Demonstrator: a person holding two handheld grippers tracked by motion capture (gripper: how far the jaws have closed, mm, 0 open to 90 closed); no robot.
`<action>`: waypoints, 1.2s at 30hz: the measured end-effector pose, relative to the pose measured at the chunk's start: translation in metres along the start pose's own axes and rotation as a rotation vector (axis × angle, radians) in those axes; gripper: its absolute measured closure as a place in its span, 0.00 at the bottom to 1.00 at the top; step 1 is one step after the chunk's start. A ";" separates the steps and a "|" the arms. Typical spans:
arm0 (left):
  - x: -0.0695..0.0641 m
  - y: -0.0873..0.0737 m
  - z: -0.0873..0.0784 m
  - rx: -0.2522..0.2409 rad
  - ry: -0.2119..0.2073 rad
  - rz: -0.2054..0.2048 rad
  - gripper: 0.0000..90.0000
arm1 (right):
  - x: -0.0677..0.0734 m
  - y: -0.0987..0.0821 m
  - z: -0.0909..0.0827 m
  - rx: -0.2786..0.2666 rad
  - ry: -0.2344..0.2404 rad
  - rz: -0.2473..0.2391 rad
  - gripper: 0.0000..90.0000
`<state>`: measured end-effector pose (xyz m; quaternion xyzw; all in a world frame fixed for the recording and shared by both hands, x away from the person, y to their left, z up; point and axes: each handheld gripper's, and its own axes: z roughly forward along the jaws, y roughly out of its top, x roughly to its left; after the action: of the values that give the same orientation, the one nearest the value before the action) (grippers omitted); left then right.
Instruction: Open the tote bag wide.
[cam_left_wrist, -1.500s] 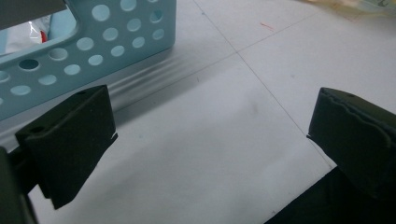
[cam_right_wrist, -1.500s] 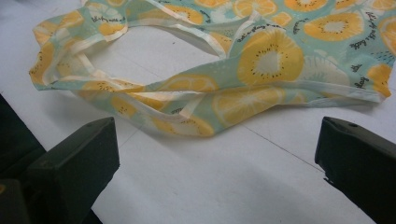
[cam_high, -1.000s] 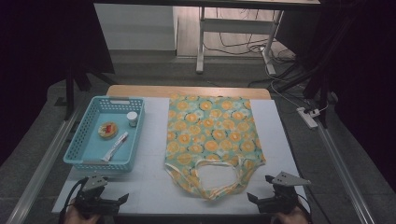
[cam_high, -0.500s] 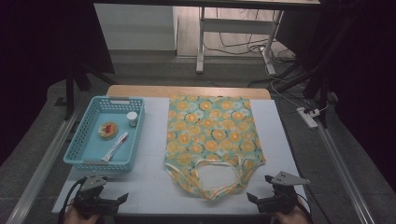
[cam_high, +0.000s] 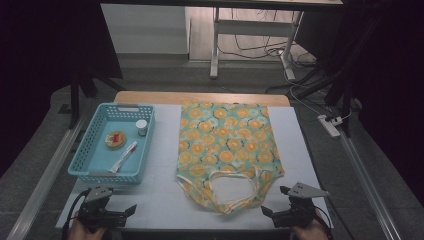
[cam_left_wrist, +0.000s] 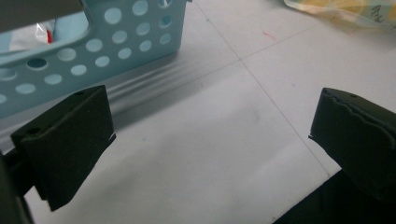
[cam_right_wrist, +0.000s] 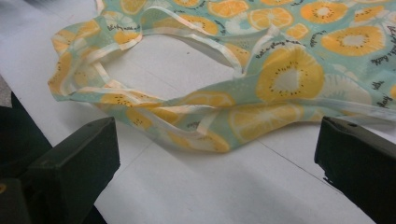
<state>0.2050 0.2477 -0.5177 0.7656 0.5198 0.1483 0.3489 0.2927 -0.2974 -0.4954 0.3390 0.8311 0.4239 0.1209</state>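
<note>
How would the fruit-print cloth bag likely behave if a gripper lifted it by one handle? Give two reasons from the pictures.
The bag will probably droop and fold, since it lies flat on the table and its handles curl in loose ripples. It is likely light: the cloth looks thin. The right gripper is open nearby.

High view: I see the white table (cam_high: 165, 150) lit evenly from overhead, surroundings fall to near black at 9 and 3 o'clock, floor at 12 gets some light. Pic soft, low res, no glare. Left gripper view: the blue basket (cam_left_wrist: 93, 51) throws a striped soft shadow toward 6 o'clock; jaws near the lens are slightly blurred. Right gripper view: fruit-print bag (cam_right_wrist: 261, 65) is sharp, bright, w/ thin shadows under its folds; corners dark.
</note>
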 end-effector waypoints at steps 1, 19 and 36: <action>0.000 0.000 0.000 -0.001 0.001 0.003 0.00 | 0.001 0.001 0.000 0.000 0.000 -0.002 0.01; 0.003 0.007 0.010 -0.010 -0.042 0.033 0.00 | 0.013 0.015 0.013 0.022 0.062 -0.035 0.01; 0.005 0.008 0.012 -0.005 -0.094 0.038 0.00 | 0.032 0.032 0.034 0.044 0.153 -0.095 0.01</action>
<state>0.2199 0.2459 -0.5217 0.7807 0.4877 0.1199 0.3718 0.3007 -0.2422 -0.4880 0.2685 0.8623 0.4238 0.0695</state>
